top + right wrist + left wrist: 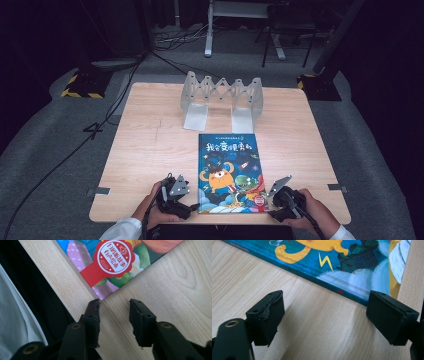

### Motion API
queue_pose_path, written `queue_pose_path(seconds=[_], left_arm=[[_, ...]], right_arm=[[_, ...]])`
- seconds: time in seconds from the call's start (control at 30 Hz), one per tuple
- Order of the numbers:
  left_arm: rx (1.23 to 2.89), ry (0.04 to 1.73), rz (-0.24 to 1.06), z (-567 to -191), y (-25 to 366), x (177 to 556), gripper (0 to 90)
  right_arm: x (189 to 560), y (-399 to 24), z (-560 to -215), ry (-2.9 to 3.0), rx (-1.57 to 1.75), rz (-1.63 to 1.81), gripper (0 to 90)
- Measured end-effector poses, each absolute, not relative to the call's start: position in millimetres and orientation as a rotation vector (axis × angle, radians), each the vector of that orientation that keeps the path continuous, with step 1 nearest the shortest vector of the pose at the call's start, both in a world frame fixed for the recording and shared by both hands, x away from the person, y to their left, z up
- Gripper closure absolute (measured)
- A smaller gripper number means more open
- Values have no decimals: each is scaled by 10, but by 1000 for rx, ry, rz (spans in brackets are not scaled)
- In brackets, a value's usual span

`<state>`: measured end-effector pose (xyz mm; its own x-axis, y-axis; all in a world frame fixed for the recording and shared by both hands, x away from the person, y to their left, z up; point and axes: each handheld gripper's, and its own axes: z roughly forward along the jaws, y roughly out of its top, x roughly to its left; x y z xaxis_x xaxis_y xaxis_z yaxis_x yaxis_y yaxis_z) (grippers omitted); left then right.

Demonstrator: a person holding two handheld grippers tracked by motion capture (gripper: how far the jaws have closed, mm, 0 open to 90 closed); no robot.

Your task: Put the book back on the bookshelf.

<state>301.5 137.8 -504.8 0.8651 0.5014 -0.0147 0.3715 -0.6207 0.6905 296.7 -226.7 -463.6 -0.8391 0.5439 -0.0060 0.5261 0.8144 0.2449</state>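
A children's picture book [229,172] with a blue cover and an orange monster lies flat on the wooden table [150,145], close to the front edge. My left gripper [191,204] sits at the book's lower left corner. In the left gripper view its jaws [324,300] stand wide open over bare wood, just short of the book's spine edge [352,262]. My right gripper [270,201] is at the lower right corner. In the right gripper view its jaws [113,302] are open with a narrow gap and nothing between them, just short of the corner with the red seal [110,267].
A grey folding metal book rack [221,97] stands at the back of the table, its two base plates facing the book. The front table edge [50,282] runs right beside the right gripper. Cables [75,150] cross the floor to the left.
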Motion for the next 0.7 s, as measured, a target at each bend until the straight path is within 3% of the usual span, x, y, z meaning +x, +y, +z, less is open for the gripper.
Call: queue_pose_path(seconds=[0.2, 0.33, 0.7], left_arm=[[2312, 608, 224, -5048, 1361, 3022, 154], [2311, 611, 222, -5049, 1361, 3022, 154], [2306, 609, 222, -5048, 1397, 3040, 165]], right_arm=[[3015, -2149, -4614, 2994, 770, 207, 729], [3044, -2118, -4610, 3010, 749, 176, 741], [2872, -2381, -4697, 2889, 824, 653, 760]])
